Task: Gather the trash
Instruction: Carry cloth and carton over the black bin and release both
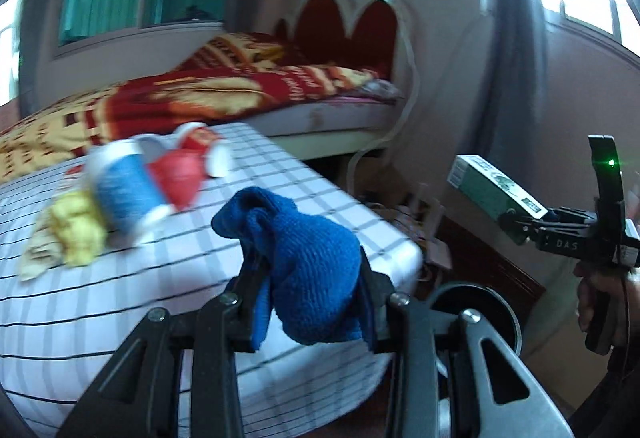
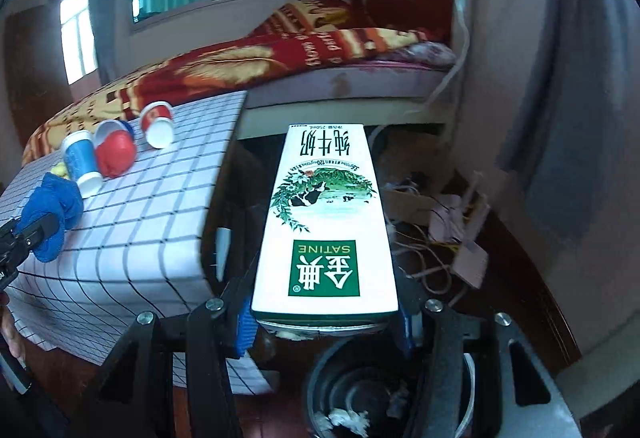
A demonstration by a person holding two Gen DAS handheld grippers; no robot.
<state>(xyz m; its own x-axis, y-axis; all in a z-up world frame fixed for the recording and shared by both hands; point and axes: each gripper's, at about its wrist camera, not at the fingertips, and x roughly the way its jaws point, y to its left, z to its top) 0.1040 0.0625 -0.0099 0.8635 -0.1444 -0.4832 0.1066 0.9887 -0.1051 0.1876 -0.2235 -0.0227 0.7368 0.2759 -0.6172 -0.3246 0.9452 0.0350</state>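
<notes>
Nearby, a checked table [image 2: 132,222] fronts a blanketed bed [image 2: 248,65].

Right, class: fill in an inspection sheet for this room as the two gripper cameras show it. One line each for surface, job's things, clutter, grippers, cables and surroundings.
Surface: table in a white checked tablecloth, beside a bed.
Job's things: milk carton; paper cups lying tipped on the cloth; yellow crumpled scrap; dark trash bin below, white scraps inside.
Clutter: blue cloth.
Grippers: left gripper shut on the blue cloth; right gripper shut on the milk carton, above the bin.
Cables: loose wires with cardboard on the floor.
Surroundings: patterned blanket, red headboard, windows, grey curtain.
</notes>
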